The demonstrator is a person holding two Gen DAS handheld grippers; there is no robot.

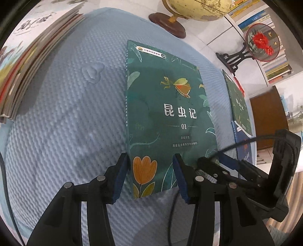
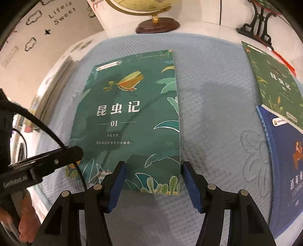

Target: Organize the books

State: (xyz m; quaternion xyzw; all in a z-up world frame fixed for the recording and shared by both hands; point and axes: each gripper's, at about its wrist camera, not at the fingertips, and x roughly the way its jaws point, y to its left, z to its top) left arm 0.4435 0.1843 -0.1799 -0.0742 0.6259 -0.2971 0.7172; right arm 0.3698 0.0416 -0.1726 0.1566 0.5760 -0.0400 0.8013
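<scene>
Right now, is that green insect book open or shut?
Shut: the green book lies flat on the blue mat, front cover up, no pages showing.

Centre: book marked 01 (image 2: 128, 121) flat on the padded mat (image 2: 214, 117)
Left: stack of books (image 1: 24, 62) at the mat's edge
Right: two more books, one (image 2: 274, 85) overlapping the other (image 2: 287, 160)
Behind: globe (image 1: 198, 9) and fan stand (image 1: 238, 56) on the tabletop (image 2: 204, 26)
Front: both grippers, left (image 1: 149, 172) and right (image 2: 153, 179), at the 01 book's near edge
</scene>
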